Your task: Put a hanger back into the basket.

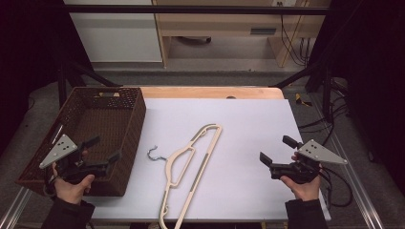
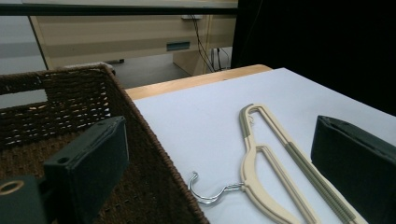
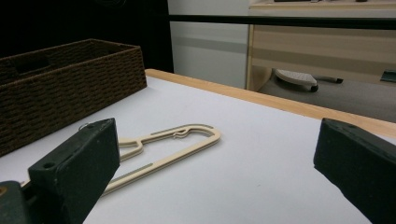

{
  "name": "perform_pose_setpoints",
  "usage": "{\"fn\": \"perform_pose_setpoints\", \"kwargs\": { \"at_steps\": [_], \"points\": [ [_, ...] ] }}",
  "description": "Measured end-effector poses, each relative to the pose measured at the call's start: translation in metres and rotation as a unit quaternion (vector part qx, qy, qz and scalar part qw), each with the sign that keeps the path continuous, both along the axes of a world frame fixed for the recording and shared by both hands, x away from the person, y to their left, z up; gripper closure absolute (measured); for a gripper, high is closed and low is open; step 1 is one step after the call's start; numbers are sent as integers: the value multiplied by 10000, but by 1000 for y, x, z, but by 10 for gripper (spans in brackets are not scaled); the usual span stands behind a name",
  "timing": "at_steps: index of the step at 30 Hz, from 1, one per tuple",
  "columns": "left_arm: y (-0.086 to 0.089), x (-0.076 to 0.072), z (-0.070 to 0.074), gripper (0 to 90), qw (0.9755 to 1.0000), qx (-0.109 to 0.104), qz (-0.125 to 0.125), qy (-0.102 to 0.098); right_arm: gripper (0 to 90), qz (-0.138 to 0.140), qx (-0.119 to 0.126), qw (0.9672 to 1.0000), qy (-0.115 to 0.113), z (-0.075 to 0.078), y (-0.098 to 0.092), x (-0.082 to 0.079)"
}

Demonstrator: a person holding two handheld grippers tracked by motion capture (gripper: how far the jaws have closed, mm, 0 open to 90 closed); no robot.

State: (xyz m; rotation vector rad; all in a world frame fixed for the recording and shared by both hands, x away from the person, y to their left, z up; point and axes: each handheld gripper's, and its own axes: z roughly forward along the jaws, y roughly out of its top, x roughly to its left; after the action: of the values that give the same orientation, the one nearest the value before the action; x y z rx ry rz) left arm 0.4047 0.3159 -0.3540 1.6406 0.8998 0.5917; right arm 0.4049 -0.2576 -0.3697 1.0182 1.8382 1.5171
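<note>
Black jaws on my left gripper [image 1: 104,149] stand spread with nothing between them, hovering over the near right wall of the wicker basket [image 1: 47,143]. My right gripper [image 1: 278,149] is likewise spread and empty, off to the right of the hanger. Cream plastic hanger [image 1: 191,164] lies flat on the white table cover [image 1: 248,124] between the two grippers, metal hook [image 1: 154,153] pointing toward the basket. I'd guess both stay wide to flank the hanger for pickup. No readable writing or labels anywhere.
</note>
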Motion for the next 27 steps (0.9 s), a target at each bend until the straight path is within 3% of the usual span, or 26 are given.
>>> {"fn": "perform_pose_setpoints", "kwargs": {
  "at_steps": [10,17,24,26,27],
  "points": [
    [-29,-9,4,77,9995,122,-273,-73,10,11,-46,10000,35,0,3,1],
    [-57,-13,-1,115,9984,322,-449,131,10,68,-60,9999,63,2,9,0],
    [-93,-10,-23,188,9919,893,-668,607,12,168,-157,9997,94,1,15,1],
    [-104,-8,-33,211,9890,1009,-727,805,14,167,-174,9996,113,1,15,1],
    [-104,-8,-33,218,9890,1009,-727,805,14,167,-174,9996,113,1,15,1]
  ]
}}
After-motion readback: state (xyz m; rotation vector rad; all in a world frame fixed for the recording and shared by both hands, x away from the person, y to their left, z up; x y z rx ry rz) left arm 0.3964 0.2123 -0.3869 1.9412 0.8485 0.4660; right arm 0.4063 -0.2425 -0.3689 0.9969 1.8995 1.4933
